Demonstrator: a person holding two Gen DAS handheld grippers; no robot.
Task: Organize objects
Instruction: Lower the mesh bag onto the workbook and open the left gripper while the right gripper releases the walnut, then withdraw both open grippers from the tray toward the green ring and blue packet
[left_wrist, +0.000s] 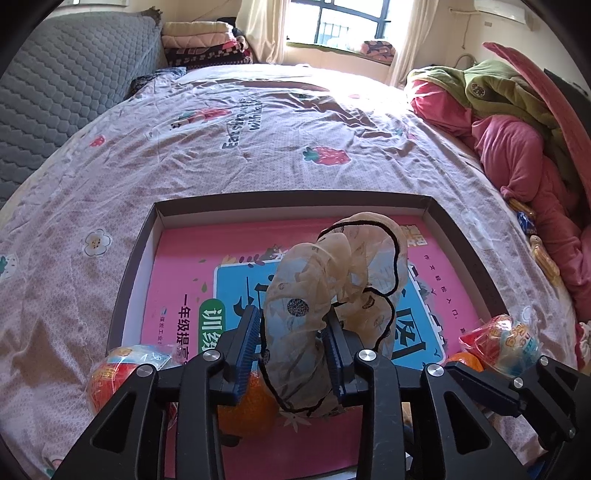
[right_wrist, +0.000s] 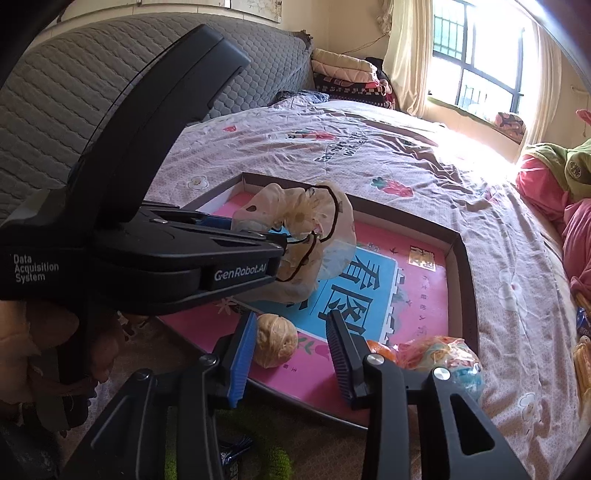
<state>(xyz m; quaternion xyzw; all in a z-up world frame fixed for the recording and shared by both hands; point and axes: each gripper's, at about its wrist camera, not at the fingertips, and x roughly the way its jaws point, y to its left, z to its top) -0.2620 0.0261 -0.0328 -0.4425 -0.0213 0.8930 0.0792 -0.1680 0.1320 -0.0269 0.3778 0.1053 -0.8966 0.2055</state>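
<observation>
Left hand-held gripper (left_wrist: 293, 354): jaws partly spread, blue pads flanking a scrunchie (left_wrist: 328, 295) that stood between them; whether the pads pressed it, unclear. Scrunchie: sheer beige fabric, black-edged frills, small printed motifs, poised above the tray (left_wrist: 136, 254).

Right hand-held gripper (right_wrist: 291, 354): jaws parted, empty; a walnut (right_wrist: 276, 345) lay just ahead between its fingers, untouched, on the pink book (right_wrist: 417, 295) lining the tray.

Tray: dark-rimmed, shallow, on the bed (left_wrist: 184, 155). An orange (left_wrist: 247, 410) sat under the left gripper; wrapped snack balls (left_wrist: 506, 343) at the tray's near corners.

Bed: pink strawberry-print cover.
</observation>
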